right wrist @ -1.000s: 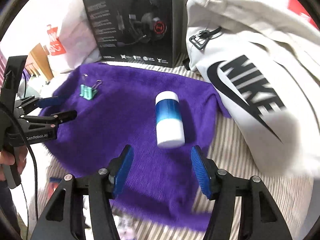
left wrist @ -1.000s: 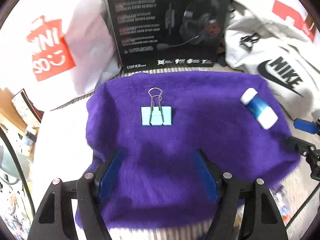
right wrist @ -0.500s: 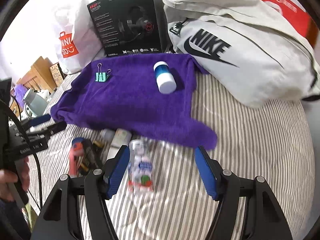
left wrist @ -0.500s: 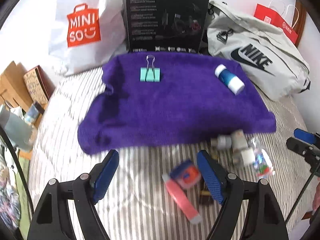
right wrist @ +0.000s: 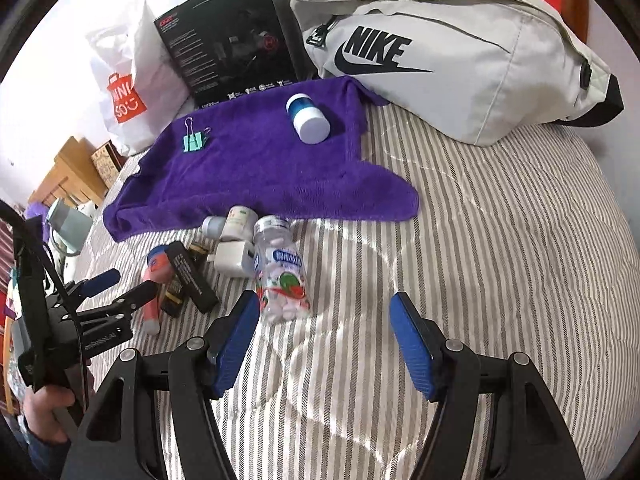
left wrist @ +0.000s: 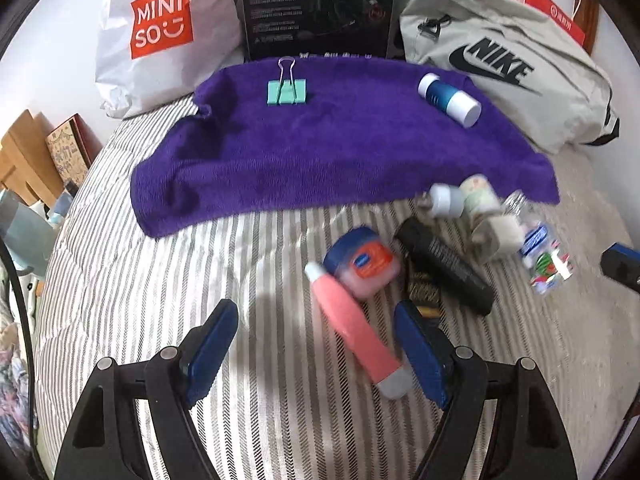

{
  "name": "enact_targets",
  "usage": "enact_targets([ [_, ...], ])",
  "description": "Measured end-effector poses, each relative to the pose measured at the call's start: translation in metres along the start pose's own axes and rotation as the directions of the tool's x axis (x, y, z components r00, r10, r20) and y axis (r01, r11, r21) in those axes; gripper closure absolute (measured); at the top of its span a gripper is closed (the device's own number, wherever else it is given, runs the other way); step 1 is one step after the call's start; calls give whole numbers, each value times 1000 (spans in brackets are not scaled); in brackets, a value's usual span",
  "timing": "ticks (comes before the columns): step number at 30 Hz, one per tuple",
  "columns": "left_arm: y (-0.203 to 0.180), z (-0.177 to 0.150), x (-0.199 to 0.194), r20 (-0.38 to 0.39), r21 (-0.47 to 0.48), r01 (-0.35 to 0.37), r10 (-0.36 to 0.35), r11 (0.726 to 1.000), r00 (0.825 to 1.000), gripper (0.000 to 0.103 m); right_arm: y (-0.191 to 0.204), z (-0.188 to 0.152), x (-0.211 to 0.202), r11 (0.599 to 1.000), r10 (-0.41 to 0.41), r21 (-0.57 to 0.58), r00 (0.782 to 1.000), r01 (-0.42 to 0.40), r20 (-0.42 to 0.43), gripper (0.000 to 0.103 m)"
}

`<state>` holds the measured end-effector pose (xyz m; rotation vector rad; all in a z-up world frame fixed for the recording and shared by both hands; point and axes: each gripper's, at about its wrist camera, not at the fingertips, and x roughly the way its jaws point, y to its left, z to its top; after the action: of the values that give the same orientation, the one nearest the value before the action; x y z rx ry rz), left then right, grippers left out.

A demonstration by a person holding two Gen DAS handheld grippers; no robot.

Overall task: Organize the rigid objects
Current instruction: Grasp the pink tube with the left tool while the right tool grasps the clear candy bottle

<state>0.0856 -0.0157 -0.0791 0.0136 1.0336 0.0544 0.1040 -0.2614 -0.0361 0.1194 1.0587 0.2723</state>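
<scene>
Step, as I judge it: w/ the binder clip point(left wrist: 287, 90) and blue-white bottle point(left wrist: 448, 94) already lying well apart on the far part of the purple towel point(left wrist: 320, 152), next is to fetch another piece from the near pile on the striped bedding point(left wrist: 160, 280).

Left gripper point(left wrist: 316, 354): jaws wide, just been opening, nothing between the pads; the pink tube point(left wrist: 352, 328) lies just inside its right finger. Right gripper point(right wrist: 324, 344): jaws fairly wide, also just been opening, empty; clear candy bottle point(right wrist: 282, 272) just beyond its left finger.

To do it well: pick one item per hand, center it between the pads before closing. The tube lies slanted, so roll the wrist to close across its width. The candy bottle is round and may roll away; come down over it. Set pieces on bare towel, spaced from the clip & bottle.

Writing, big to small: NIKE on the grey bag point(right wrist: 460, 52); MINISO on the white bag point(left wrist: 160, 20); HECATE on the black headset box point(right wrist: 236, 36). Labels on the blue-lid jar point(left wrist: 362, 262) and black tube point(left wrist: 448, 266) too blurred to read.
</scene>
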Motion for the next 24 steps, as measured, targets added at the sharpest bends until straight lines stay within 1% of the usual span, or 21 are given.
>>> enact_targets([
  [3, 3, -5, 6, -13, -6, 12, -12, 1000, 1000, 23, 4, -4, -2, 1000, -7, -11, 1000, 7, 6, 36],
  [5, 5, -8, 5, 4, -21, 29, -29, 999, 1000, 23, 6, -6, -3, 1000, -3, -19, 1000, 3, 11, 36],
  [10, 7, -12, 1, 15, -12, 17, -17, 1000, 1000, 22, 8, -12, -1, 1000, -6, -23, 1000, 6, 9, 36],
  [18, 20, -18, -4, 28, -31, 1, 0, 1000, 1000, 22, 11, -16, 9, 999, -17, -39, 1000, 16, -14, 36],
  [22, 29, -20, -5, 49, -55, 30, -27, 998, 998, 24, 11, -16, 11, 999, -19, -42, 1000, 18, -18, 36],
  [24, 29, -18, -4, 54, -51, 28, -25, 998, 998, 27, 11, -16, 11, 999, -16, -40, 1000, 15, -16, 36],
])
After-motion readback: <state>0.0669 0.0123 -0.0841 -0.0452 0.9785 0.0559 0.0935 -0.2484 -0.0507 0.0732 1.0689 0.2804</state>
